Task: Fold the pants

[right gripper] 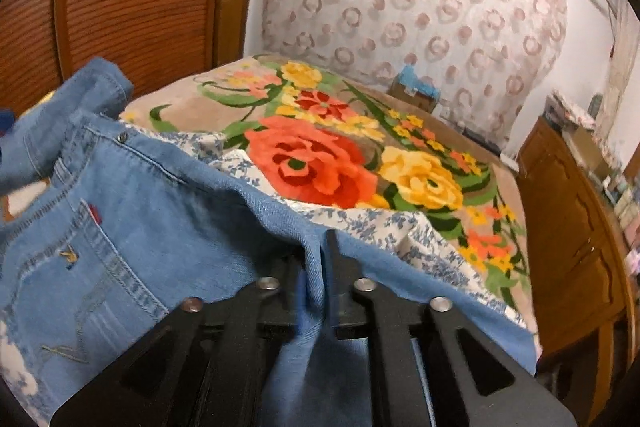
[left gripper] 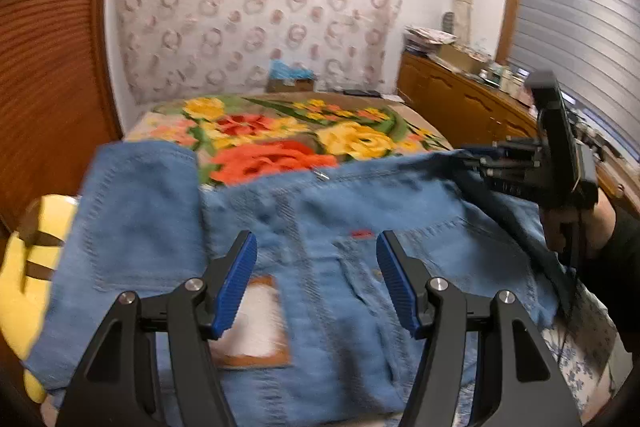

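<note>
Denim fold (right gripper: 316,267) sits between right tongs (right gripper: 320,259) on bed (right gripper: 440,131).

The left tool (left gripper: 316,267) points forward and downward with its two blue-padded fingers (left gripper: 237,281) spread well apart; nothing sits between the pads, which hang just above the jeans (left gripper: 352,227). The right tool (right gripper: 322,267) tilts down too, its jaws a narrow gap apart with a bunched fold of denim between them. A hand (left gripper: 568,227) in a dark sleeve grips the right tool's handle.
</note>
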A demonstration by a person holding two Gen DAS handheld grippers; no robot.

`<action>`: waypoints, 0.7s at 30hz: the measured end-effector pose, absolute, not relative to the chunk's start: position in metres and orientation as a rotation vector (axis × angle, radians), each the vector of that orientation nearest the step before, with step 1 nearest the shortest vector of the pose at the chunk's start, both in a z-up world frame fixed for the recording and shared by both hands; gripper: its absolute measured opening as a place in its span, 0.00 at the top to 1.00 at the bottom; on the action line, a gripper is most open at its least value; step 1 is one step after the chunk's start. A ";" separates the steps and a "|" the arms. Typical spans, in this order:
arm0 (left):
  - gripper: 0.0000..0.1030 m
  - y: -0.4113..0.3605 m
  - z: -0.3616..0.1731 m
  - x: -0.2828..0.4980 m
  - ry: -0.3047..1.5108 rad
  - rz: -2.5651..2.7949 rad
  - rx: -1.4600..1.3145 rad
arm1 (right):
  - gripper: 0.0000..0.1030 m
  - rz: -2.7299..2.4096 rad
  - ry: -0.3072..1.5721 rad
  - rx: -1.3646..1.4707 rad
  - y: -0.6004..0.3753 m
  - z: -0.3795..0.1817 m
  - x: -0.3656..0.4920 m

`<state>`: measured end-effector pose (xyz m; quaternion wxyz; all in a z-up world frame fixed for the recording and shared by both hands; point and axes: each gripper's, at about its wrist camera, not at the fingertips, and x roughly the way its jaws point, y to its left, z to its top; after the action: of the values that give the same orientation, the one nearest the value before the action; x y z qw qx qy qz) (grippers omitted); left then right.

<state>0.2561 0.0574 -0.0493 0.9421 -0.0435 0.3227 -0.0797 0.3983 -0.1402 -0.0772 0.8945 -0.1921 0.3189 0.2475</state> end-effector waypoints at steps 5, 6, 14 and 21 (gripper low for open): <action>0.40 0.035 -0.063 0.257 0.680 -0.212 -0.053 | 0.70 0.518 0.675 -0.341 -0.162 -0.061 0.373; 0.40 0.030 -0.066 0.257 0.685 -0.228 -0.041 | 0.70 0.517 0.681 -0.335 -0.166 -0.059 0.366; 0.40 0.012 -0.074 0.252 0.688 -0.301 -0.003 | 0.63 0.474 0.743 -0.250 -0.210 -0.065 0.305; 0.40 0.007 -0.074 0.243 0.682 -0.336 0.006 | 0.58 0.421 0.804 -0.175 -0.232 -0.081 0.273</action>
<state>0.2431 0.0071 -0.0742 0.9286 0.0029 0.3328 -0.1640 0.2730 -0.2316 -0.0811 0.8951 -0.0843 0.3879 0.2030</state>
